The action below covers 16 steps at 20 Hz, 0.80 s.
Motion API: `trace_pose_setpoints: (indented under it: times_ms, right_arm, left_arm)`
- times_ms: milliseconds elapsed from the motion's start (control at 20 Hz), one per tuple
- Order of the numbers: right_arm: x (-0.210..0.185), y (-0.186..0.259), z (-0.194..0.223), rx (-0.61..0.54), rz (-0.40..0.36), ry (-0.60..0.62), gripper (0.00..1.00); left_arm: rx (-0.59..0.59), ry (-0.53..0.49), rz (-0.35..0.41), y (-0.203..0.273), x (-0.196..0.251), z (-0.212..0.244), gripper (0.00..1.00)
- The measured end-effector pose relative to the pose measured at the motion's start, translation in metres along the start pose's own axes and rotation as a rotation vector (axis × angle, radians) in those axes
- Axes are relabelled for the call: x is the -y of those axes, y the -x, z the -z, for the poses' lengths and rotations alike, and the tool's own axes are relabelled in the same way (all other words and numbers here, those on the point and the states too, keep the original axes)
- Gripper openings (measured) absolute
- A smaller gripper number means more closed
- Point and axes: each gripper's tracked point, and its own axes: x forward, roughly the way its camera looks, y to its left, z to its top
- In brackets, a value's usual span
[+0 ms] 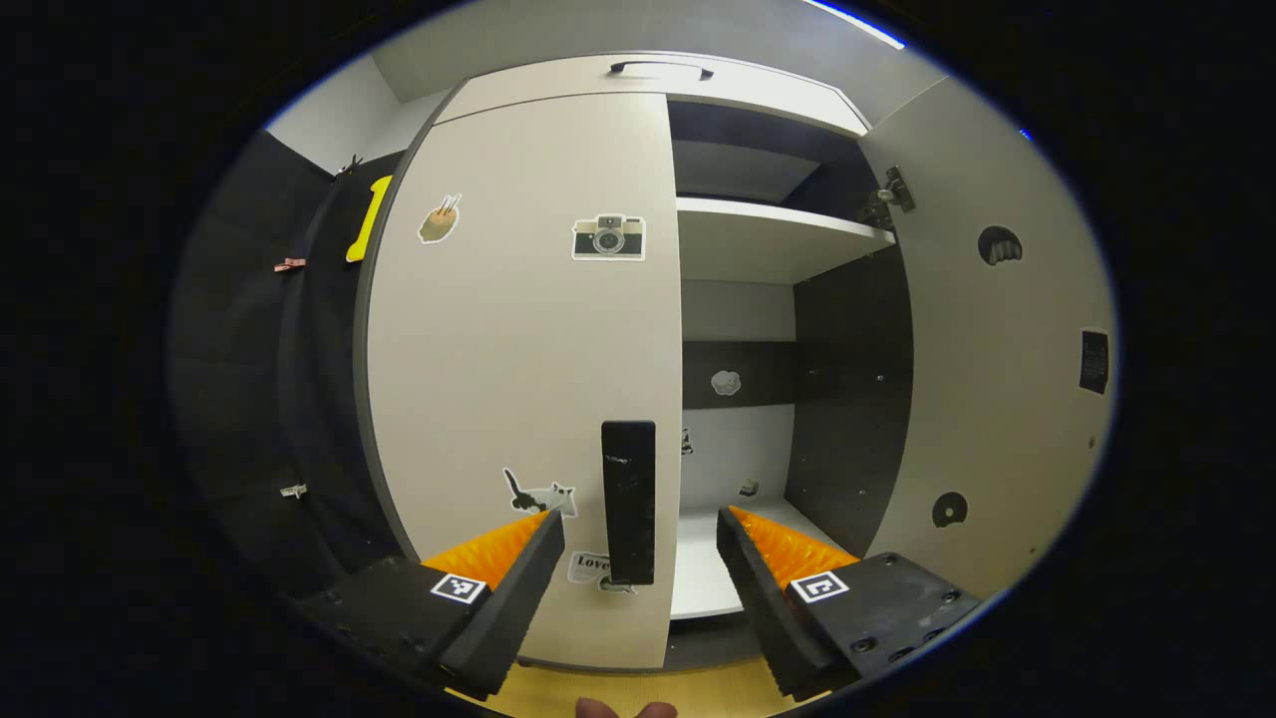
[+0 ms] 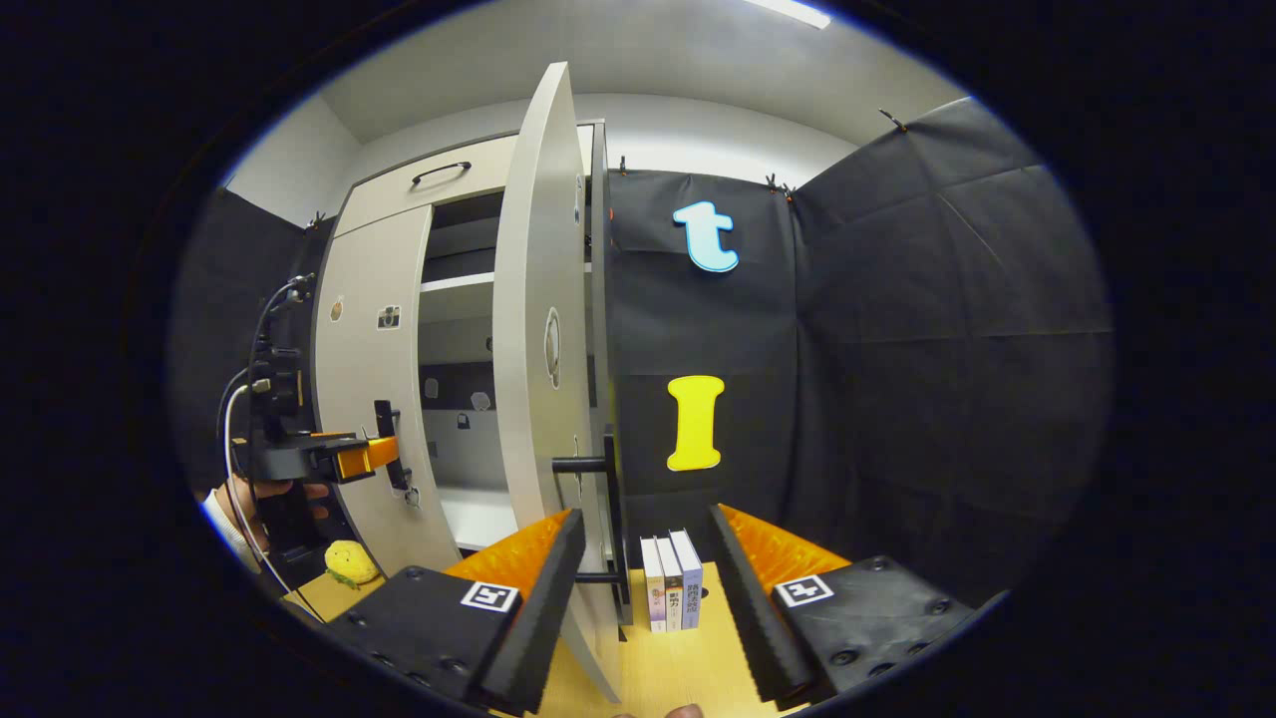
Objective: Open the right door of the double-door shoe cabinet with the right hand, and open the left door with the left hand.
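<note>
- While the pale grey right door [image 2: 538,329] of the double-door shoe cabinet stood swung wide, the right gripper [image 2: 638,558] hung with fingers spread, its black bar handle [image 2: 610,519] between them, untouched.
- Left gripper [image 1: 638,548] gaped around the closed left door's [image 1: 518,349] black vertical handle [image 1: 628,499], gripping nothing.
- Three upright books [image 2: 671,580] stood beyond on the wooden tabletop [image 2: 678,668].

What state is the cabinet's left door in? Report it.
Shut. In the left gripper view the left door lies flat across its half, handle ungripped, while the right door stands swung out, exposing shelves.
</note>
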Motion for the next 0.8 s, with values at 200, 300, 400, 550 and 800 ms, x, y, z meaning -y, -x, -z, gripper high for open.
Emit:
trace_pose_setpoints:
  times_ms: [200,300,400,550,800]
  right_arm:
    - [0.007,0.012,-0.005,0.013,0.026,-0.019,0.99]
    - [0.010,0.014,-0.008,0.021,0.030,-0.019,0.98]
    - [0.011,0.012,-0.010,0.025,0.031,-0.024,0.98]
    - [0.015,0.008,-0.009,0.026,0.028,-0.041,0.98]
    - [0.023,0.008,-0.005,0.011,0.051,-0.059,0.98]
  left_arm:
    - [0.021,-0.012,-0.008,-0.022,-0.004,-0.002,0.86]
    - [0.023,-0.016,-0.026,-0.033,-0.008,-0.001,0.78]
    - [0.003,-0.014,-0.023,-0.041,-0.007,0.005,0.66]
    - [0.007,-0.024,-0.031,-0.051,-0.007,0.006,0.49]
    - [0.007,-0.006,-0.040,-0.053,-0.009,0.010,0.35]
